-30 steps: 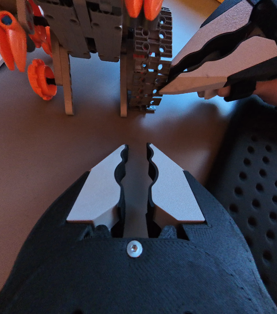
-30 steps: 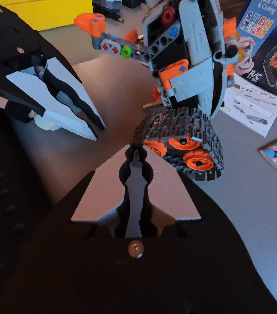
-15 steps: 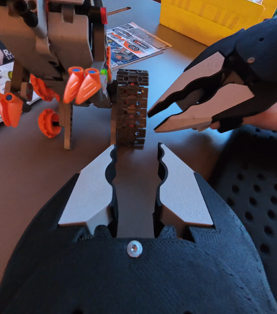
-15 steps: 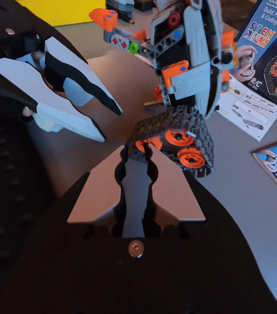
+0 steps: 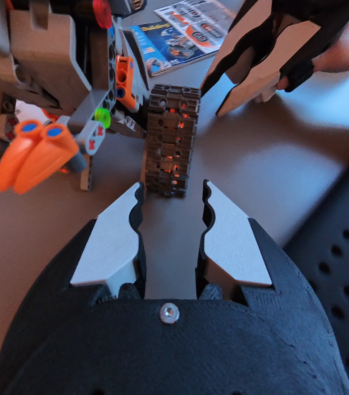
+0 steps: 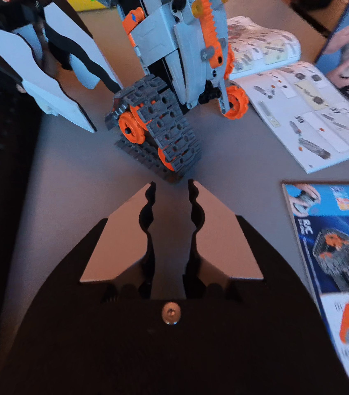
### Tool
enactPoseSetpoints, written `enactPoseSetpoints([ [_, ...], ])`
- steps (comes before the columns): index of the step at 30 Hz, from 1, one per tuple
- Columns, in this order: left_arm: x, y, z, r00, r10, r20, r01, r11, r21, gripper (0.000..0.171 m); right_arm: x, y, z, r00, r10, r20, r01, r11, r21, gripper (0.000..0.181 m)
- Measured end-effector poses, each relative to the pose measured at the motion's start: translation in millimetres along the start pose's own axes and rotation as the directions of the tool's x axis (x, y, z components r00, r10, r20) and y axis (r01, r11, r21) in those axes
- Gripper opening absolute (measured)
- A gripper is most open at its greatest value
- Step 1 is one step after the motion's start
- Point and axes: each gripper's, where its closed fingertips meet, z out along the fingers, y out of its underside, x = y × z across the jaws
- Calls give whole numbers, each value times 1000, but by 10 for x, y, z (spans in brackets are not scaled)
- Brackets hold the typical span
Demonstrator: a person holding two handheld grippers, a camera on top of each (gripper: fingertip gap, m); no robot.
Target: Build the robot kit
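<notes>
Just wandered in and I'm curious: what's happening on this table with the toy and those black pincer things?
A person holds a pair of tongs in each hand, both open and holding nothing. The left tongs point at the end of the grey tank tread of a grey-and-orange brick-built robot standing on the table. The right tongs hover near that tread. Instruction booklets lie around it.

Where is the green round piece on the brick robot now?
In the left wrist view, the green round piece sits left of centre on a grey beam, left of the dark track.
</notes>
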Motion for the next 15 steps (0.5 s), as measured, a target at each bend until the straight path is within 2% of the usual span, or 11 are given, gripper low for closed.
enactPoseSetpoints([
  [4, -65, 0, 48, 995, 16, 95, -14, 1000, -20, 48, 48, -12, 101, 997, -6, 78, 3, 999, 33, 30],
  [9, -59, 77, 83, 994, 20, 106, -14, 998, -62, 40, 0, -136, 74, 989, -41, 140, 26, 993, 111, 30],
  [15, -62, 136, 67, 991, 28, 129, -13, 994, -110, 36, -9, -143, 91, 966, -143, 214, 119, 986, 119, 28],
])
